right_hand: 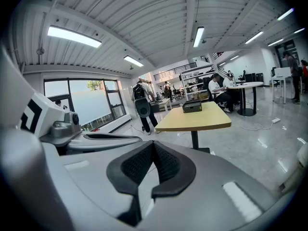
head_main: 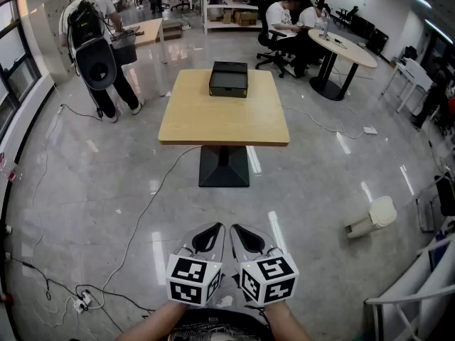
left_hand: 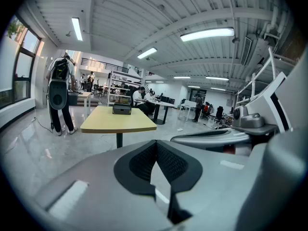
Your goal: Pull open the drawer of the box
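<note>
Far beyond left hand-held gripper [head_main: 213,228], right hand-held gripper [head_main: 239,229], box [head_main: 228,79] on table [head_main: 213,119]

The hall is bright and evenly lit by long ceiling strip lights [left_hand: 207,33], with washed-out daylight coming through the windows [right_hand: 91,102] on the left. The polished floor [head_main: 341,183] throws back white streaks of glare, and shadows are faint. All three views bow strongly toward their edges. The two gripper views have black rounded corners and a soft near foreground, while the far room stays fairly sharp.
</note>
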`<state>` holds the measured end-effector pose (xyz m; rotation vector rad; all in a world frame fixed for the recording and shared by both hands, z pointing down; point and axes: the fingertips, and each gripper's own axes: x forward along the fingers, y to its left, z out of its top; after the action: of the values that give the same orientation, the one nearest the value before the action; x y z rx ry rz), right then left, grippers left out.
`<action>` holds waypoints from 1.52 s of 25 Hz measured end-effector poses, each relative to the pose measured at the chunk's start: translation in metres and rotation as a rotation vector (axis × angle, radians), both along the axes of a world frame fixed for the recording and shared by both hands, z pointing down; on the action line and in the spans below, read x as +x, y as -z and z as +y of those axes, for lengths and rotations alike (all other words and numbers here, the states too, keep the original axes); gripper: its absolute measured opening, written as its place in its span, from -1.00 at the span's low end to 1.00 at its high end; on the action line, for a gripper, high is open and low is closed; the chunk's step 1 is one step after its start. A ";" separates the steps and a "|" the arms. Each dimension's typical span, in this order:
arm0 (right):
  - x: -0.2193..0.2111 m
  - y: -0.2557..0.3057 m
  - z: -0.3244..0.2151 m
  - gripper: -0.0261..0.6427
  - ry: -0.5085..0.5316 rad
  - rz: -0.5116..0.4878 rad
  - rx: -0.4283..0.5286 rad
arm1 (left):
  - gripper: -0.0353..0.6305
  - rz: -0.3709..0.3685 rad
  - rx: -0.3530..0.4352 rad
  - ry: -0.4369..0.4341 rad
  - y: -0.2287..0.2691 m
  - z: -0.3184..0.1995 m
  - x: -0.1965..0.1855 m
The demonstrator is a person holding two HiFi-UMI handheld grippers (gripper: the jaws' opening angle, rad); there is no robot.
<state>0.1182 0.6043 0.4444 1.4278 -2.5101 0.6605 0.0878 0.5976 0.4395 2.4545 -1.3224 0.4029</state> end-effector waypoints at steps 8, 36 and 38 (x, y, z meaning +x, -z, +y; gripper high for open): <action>0.012 0.008 -0.014 -0.90 -0.010 0.021 0.023 | -0.84 0.006 -0.012 -0.008 0.006 -0.012 0.017; 0.007 0.013 -0.254 -0.91 -0.034 0.058 -0.013 | -0.86 0.005 -0.067 -0.006 0.014 -0.255 0.010; 0.003 0.015 -0.274 -0.90 -0.040 0.060 -0.016 | -0.86 0.006 -0.067 -0.012 0.016 -0.275 0.005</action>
<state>0.1212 0.3306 0.4291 1.4738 -2.4310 0.6329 0.0932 0.3225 0.4232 2.4079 -1.2713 0.4362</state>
